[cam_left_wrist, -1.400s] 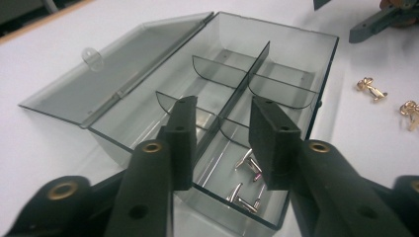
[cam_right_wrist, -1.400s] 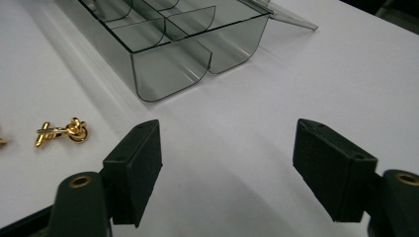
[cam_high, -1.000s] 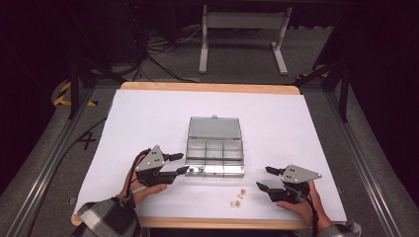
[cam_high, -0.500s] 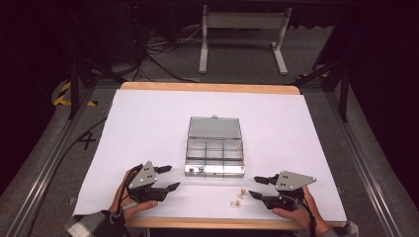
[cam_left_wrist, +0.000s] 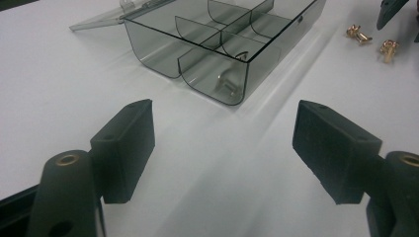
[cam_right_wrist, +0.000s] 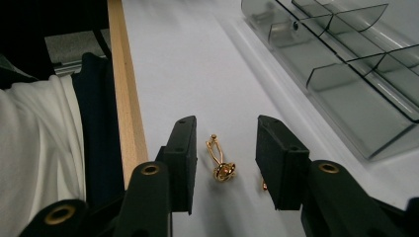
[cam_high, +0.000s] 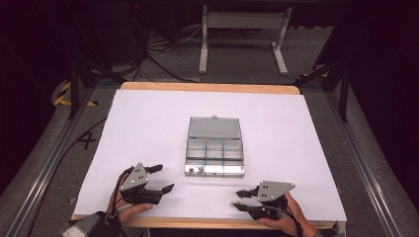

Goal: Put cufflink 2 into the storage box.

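— Fingers (cam_right_wrist: 180, 158) of the right gripper (cam_right_wrist: 225, 160) stand parted around a small gold clip (cam_right_wrist: 221, 163), not touching it?

— Yes. It's thin bent wire with a rounded knob, lying on the white table (cam_high: 148, 128) just in front of the clear compartment box (cam_high: 215, 148). A second gold piece peeks out beside one finger.

— Any writing?

— None readable.

— And the left gripper (cam_left_wrist: 222, 148)?

— Jaws spread wide, held low, aimed at that box's corner.

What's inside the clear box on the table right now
The clear box lies open with its lid flat behind. Its front left compartment holds one small metal piece; the other compartments that show look empty, though glare and the dividers hide some corners.
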The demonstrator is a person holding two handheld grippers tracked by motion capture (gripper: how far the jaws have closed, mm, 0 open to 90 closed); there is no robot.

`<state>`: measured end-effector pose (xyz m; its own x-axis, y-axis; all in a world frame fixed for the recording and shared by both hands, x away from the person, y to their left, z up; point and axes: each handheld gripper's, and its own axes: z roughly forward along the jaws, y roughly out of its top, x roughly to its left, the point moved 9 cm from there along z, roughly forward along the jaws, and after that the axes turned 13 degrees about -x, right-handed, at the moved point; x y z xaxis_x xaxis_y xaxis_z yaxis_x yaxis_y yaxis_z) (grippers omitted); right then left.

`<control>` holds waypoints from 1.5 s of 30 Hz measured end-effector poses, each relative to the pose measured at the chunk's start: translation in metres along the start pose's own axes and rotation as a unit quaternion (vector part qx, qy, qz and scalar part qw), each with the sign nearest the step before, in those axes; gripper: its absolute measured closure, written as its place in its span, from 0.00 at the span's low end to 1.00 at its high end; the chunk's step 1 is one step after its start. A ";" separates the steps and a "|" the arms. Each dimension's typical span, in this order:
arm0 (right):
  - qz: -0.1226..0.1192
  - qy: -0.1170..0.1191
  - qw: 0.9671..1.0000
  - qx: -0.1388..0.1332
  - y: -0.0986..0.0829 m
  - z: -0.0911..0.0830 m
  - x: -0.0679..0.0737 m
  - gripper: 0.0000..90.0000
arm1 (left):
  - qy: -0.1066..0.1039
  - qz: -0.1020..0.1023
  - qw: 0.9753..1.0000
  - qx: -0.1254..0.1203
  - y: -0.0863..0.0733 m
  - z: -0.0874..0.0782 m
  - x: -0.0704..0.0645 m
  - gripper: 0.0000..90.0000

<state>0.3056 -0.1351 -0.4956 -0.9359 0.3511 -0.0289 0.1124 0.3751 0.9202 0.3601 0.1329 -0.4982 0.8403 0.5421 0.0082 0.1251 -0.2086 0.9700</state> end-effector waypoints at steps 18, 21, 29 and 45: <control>-0.017 0.011 0.999 0.044 -0.008 0.018 0.004 0.93 | 0.002 -0.004 1.000 -0.002 0.000 0.000 0.002 0.24; -0.016 0.009 0.999 0.044 -0.008 0.018 0.003 0.94 | 0.002 -0.004 1.000 -0.003 0.000 0.000 0.002 0.24; -0.010 0.002 0.999 0.034 -0.004 0.015 0.000 0.95 | 0.001 -0.006 1.000 -0.004 0.001 -0.001 0.002 0.24; -0.010 -0.015 1.000 0.003 0.016 0.014 -0.009 0.95 | -0.001 -0.009 1.000 -0.006 0.001 -0.001 0.002 0.23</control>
<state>0.3208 -0.1207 -0.4856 -0.9276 0.3687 -0.0596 0.0949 0.3871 0.9172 0.3615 0.1345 -0.4972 0.8389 0.5442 -0.0105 0.1345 -0.1886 0.9728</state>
